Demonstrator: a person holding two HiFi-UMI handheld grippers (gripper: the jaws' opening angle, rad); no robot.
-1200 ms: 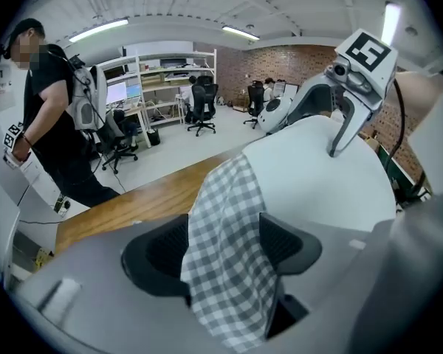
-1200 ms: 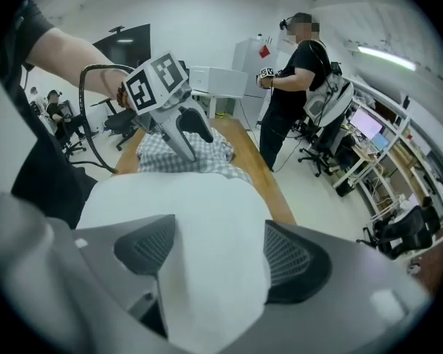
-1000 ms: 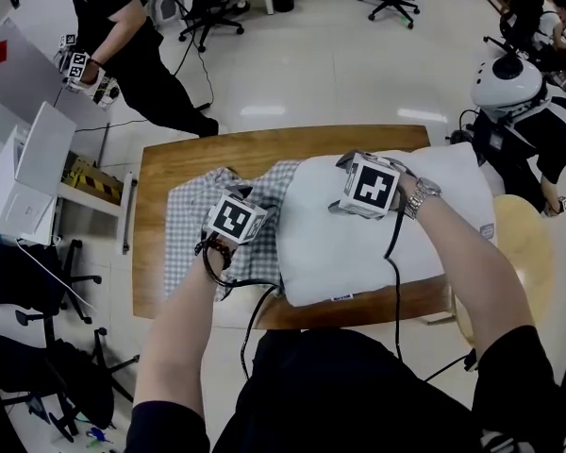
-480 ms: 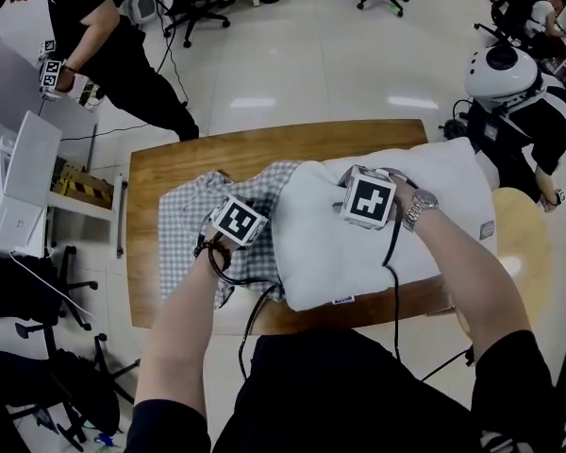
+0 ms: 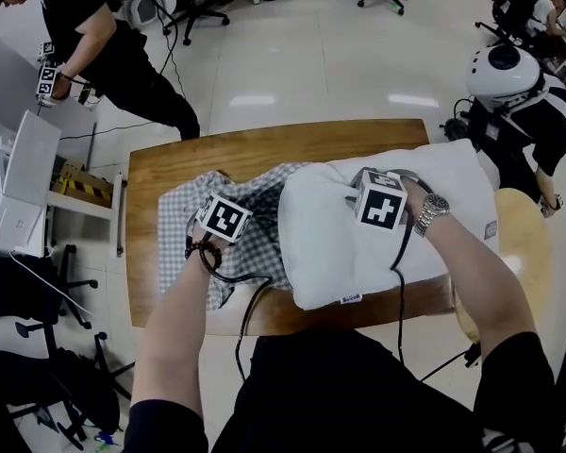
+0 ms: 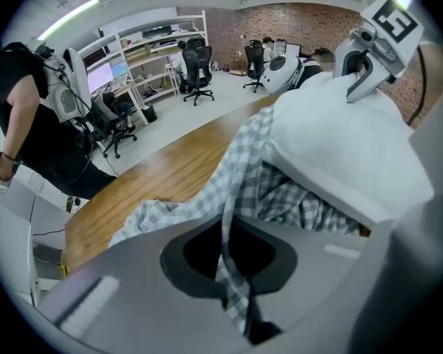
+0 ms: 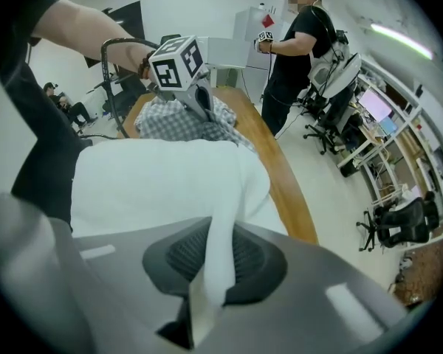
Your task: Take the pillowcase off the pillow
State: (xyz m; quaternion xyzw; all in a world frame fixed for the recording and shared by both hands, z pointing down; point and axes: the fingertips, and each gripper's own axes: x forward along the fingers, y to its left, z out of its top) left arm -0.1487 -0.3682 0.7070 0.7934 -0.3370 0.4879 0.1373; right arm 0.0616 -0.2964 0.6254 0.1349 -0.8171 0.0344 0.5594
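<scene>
Jaws on both just closed. Left gripper (image 6: 232, 260) is clamped on a fold of the checked pillowcase (image 5: 181, 239), right gripper (image 7: 207, 271) on a pinch of the white pillow (image 5: 332, 253). The pillow overhangs the desk's (image 5: 264, 149) near edge, with the pillowcase bunched at its left end. Risk: a thin pinch slips when pulled, or the pillow drags off the edge.

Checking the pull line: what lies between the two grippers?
Head view: bunched checked pillowcase and the bared end of the white pillow. The left gripper pinches the pillowcase; the right gripper has just been closing its jaws on a pillow fold.
</scene>
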